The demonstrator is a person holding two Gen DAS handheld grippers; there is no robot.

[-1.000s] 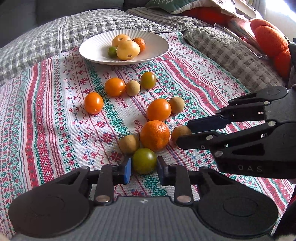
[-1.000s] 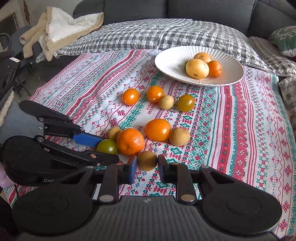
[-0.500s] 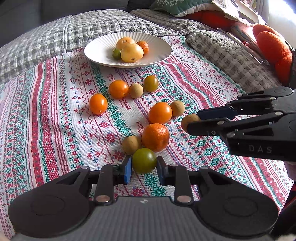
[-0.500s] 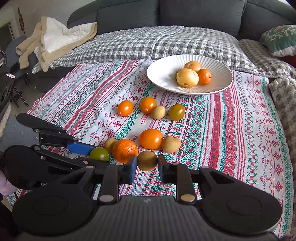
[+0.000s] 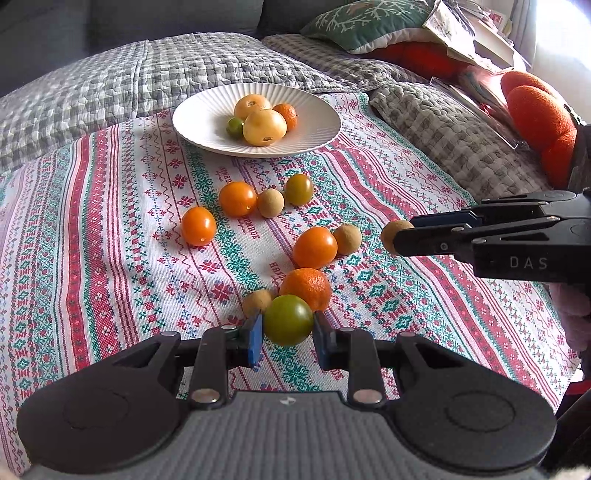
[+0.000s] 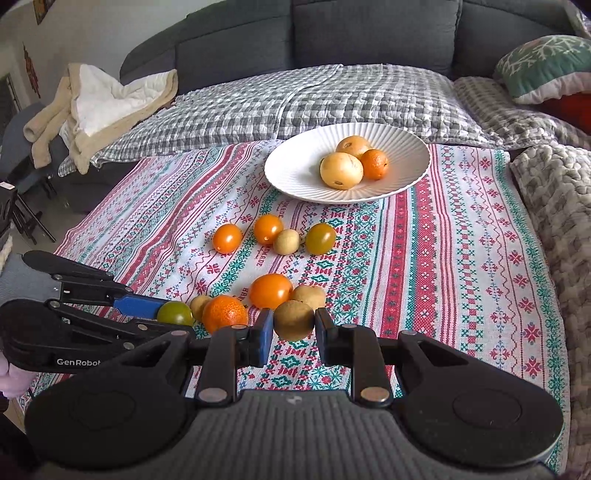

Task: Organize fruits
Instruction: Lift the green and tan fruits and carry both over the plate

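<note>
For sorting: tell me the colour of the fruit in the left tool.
Green tomato, clearest in the left wrist view.

Home living room: sofa [image 6: 369, 33], cushions [image 6: 546, 66]

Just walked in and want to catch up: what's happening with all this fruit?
A person is sorting fruit with a hand-held gripper in each hand. The left hand-held gripper is shut on a green tomato, and the right hand-held gripper is shut on a small brown fruit; both are lifted off the patterned cloth. The white plate already holds four fruits, while eight more still lie loose on the cloth.
</note>
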